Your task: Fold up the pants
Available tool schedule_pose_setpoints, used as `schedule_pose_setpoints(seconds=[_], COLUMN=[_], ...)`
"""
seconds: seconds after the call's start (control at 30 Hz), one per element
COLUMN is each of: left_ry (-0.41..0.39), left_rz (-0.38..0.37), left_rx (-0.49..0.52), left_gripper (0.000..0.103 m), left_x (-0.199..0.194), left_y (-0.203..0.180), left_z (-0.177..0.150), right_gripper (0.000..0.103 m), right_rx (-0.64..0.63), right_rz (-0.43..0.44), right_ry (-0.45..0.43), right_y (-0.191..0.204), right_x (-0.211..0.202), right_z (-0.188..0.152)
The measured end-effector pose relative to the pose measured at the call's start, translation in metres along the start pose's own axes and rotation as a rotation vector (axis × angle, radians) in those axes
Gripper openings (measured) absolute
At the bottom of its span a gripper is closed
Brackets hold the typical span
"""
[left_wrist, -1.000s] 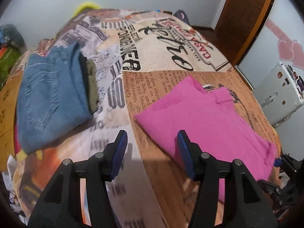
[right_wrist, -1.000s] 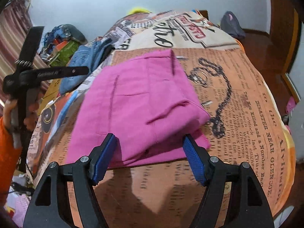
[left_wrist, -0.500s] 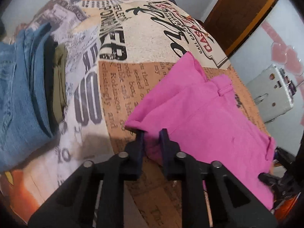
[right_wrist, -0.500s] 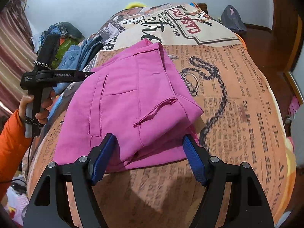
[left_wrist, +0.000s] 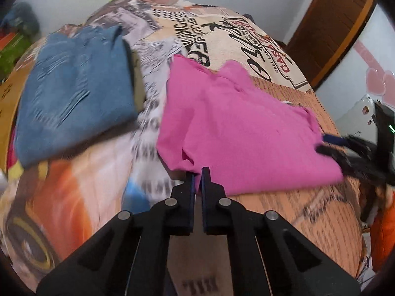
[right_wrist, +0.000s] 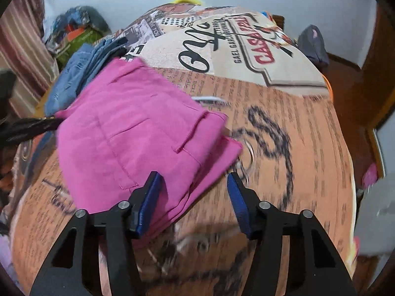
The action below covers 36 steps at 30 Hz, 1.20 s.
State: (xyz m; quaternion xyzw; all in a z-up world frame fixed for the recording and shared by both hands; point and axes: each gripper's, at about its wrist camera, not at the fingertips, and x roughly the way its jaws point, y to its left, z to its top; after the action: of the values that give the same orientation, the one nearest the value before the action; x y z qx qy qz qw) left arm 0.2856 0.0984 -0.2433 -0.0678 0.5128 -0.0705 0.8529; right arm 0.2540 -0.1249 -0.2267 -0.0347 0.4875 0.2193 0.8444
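Folded pink pants [left_wrist: 237, 133] lie on the printed bedspread [left_wrist: 81, 197]. My left gripper [left_wrist: 197, 175] is shut on the near corner of the pink pants and holds it slightly raised. In the right wrist view the pink pants [right_wrist: 138, 133] fill the middle left. My right gripper [right_wrist: 195, 185] is open, its blue pads on either side of the near edge of the pants, not clamping. The right gripper also shows at the right edge of the left wrist view [left_wrist: 330, 145], at the far side of the pants.
Folded blue jeans [left_wrist: 71, 98] with an olive garment under them lie left of the pink pants, also in the right wrist view [right_wrist: 76, 74]. A clothes pile [right_wrist: 76, 27] sits far left. A wooden door [left_wrist: 330, 24] and white appliance [left_wrist: 363, 113] stand right.
My left gripper closed on the pants' corner and has pulled it toward the jeans; the pants now lie nearer them. My right gripper stayed open and moved up to the pants' edge.
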Motion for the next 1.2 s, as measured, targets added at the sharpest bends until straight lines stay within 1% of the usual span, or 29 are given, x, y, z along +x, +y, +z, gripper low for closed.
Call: schedule_pose_setpoints(seconds=[0.03, 0.13, 0.2, 0.27, 0.33, 0.43, 0.5, 0.53, 0.6, 0.67, 0.73, 0.8, 1.0, 1.1, 1.13, 1.17, 1.2], left_ry=[-0.008, -0.015, -0.018, -0.045, -0.076, -0.113, -0.125, -0.126, -0.112, -0.086, -0.055, -0.033, -0.030, -0.046, -0.057, -0.070, -0.084], left_rz=[0.007, 0.022, 0.043, 0.095, 0.112, 0.079, 0.052, 0.054, 0.056, 0.059, 0.095, 0.124, 0.142, 0.150, 0.151, 0.151, 0.151], left_rx=[-0.007, -0.005, 0.006, 0.025, 0.028, 0.019, 0.023, 0.028, 0.035, 0.047, 0.067, 0.075, 0.059, 0.042, 0.035, 0.028, 0.023], left_gripper=[0.004, 0.004, 0.003, 0.003, 0.003, 0.003, 0.003, 0.003, 0.003, 0.003, 0.003, 0.004, 0.005, 0.009, 0.016, 0.026, 0.031], left_x=[-0.008, -0.021, -0.028, -0.041, -0.051, -0.060, -0.057, -0.054, -0.044, -0.032, -0.018, -0.009, -0.023, -0.033, -0.037, -0.041, -0.044], left_y=[0.000, -0.002, -0.002, 0.000, 0.003, 0.003, -0.002, -0.005, -0.010, -0.014, -0.013, -0.008, 0.011, 0.019, 0.022, 0.024, 0.025], left_z=[-0.009, -0.021, -0.025, -0.025, -0.022, -0.014, -0.010, -0.009, -0.008, -0.009, -0.014, -0.021, -0.026, -0.021, -0.017, -0.013, -0.008], right_gripper=[0.050, 0.050, 0.048, 0.047, 0.048, 0.048, 0.048, 0.048, 0.048, 0.048, 0.047, 0.048, 0.048, 0.048, 0.048, 0.048, 0.048], right_rx=[-0.012, -0.037, -0.051, -0.065, -0.063, -0.059, -0.066, -0.071, -0.081, -0.084, -0.068, -0.026, -0.007, 0.003, 0.004, 0.004, 0.003], right_rz=[-0.009, -0.031, -0.045, -0.070, -0.074, -0.045, -0.020, -0.008, 0.014, 0.015, 0.019, 0.042, 0.001, -0.024, -0.036, -0.050, -0.056], right_ry=[0.003, 0.008, 0.011, 0.008, -0.011, -0.054, -0.070, -0.074, -0.066, -0.047, -0.034, -0.036, -0.028, -0.033, -0.042, -0.060, -0.069], right_y=[0.001, 0.004, 0.006, 0.009, 0.011, 0.021, 0.032, 0.037, 0.048, 0.055, 0.053, 0.046, 0.030, 0.021, 0.019, 0.016, 0.015], right_x=[0.004, 0.015, 0.018, 0.015, 0.006, -0.013, -0.021, -0.022, -0.021, -0.014, -0.007, -0.009, -0.019, -0.026, -0.028, -0.032, -0.034], right_z=[0.004, 0.015, 0.021, 0.025, 0.027, 0.026, 0.024, 0.022, 0.015, 0.009, 0.003, 0.000, -0.008, -0.006, -0.005, -0.002, -0.001])
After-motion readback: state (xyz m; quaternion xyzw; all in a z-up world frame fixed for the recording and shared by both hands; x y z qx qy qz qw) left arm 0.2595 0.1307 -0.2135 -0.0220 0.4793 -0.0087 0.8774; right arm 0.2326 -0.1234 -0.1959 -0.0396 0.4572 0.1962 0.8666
